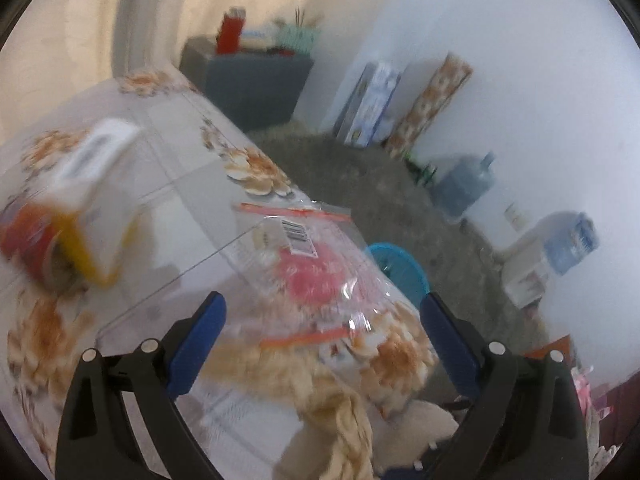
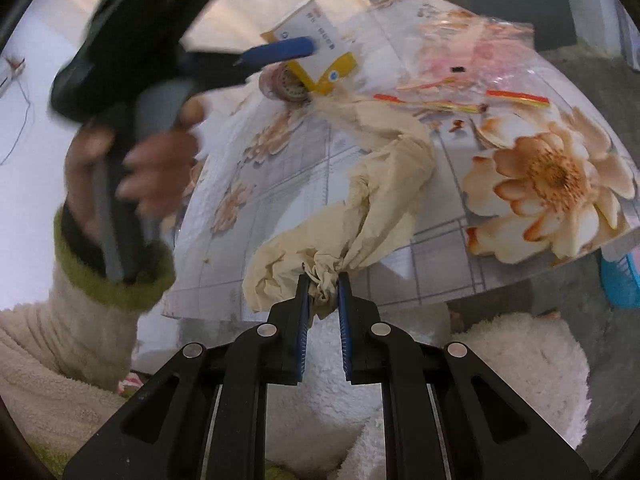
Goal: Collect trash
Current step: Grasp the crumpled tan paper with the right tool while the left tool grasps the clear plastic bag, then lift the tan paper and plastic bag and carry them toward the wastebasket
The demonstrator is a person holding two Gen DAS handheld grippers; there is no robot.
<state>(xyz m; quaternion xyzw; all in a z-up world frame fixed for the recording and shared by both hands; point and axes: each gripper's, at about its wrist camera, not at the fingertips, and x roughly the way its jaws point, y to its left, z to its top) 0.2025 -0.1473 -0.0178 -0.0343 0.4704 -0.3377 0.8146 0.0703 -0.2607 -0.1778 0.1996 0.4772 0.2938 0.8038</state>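
1. Crumpled paper [image 2: 384,184]: long beige twisted wad, lies across the flowered table [image 2: 280,216] from frame center down to its near edge; in the left wrist view its end shows at bottom center [image 1: 348,424].
2. Your right gripper [image 2: 323,292] is clenched on the near end of the paper, blue pads pinching the bunched tip at the table edge.
3. Your left gripper [image 1: 320,320] is spread wide, nothing between its fingers; it hangs over the clear zip bag [image 1: 312,276]. In the right wrist view it's blurred at upper left, held by your hand [image 2: 156,156] in a green-cuffed sleeve.
4. Zip bag: transparent, pink content, barcode label, orange strips; sits at the table's edge, upper right in the right wrist view [image 2: 480,52].
5. White-yellow box [image 2: 316,48] and tape roll [image 2: 286,84] touch each other at top center, beside the far end of the paper.
6. Blue basket [image 2: 620,280] on the floor, right edge of frame, below the table.
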